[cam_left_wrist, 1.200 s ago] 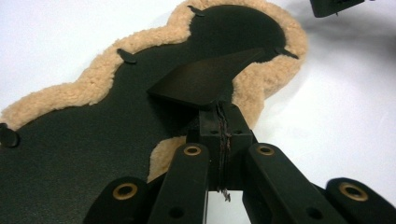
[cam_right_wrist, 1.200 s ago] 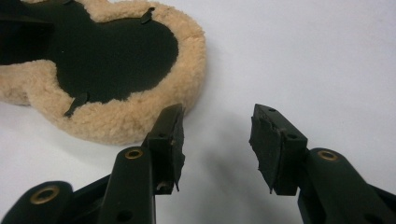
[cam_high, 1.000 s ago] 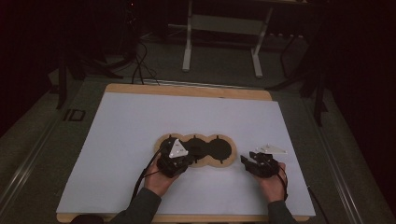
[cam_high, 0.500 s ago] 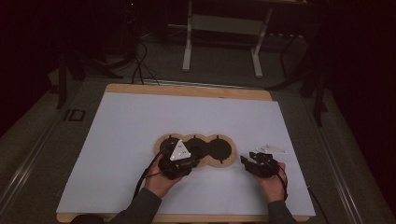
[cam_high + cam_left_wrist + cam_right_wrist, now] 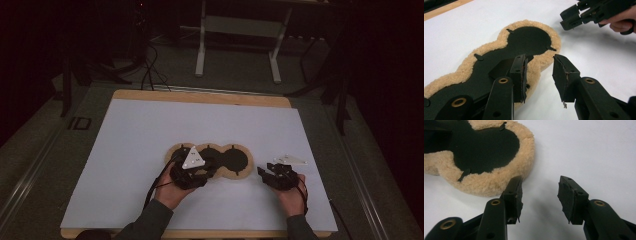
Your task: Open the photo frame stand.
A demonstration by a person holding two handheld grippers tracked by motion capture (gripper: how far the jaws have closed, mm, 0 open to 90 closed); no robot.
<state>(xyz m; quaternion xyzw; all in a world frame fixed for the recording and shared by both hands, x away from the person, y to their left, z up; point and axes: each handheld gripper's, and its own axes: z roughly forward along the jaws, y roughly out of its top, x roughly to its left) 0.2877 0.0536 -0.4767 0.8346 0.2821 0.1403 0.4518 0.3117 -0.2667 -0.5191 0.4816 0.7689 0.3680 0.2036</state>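
The left gripper (image 5: 539, 75) has just been spreading its jaws, nothing between them, poised at the near edge of the fleece-rimmed pad (image 5: 529, 37). To its right, the right gripper (image 5: 540, 195) waits agape beside the pad, empty, likely ready to steady it.

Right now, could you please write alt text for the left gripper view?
The left gripper, jaws apart with nothing between them, hangs over the edge of a tan fleece-rimmed pad with a black three-lobed centre on a white table sheet. The right gripper sits top right.
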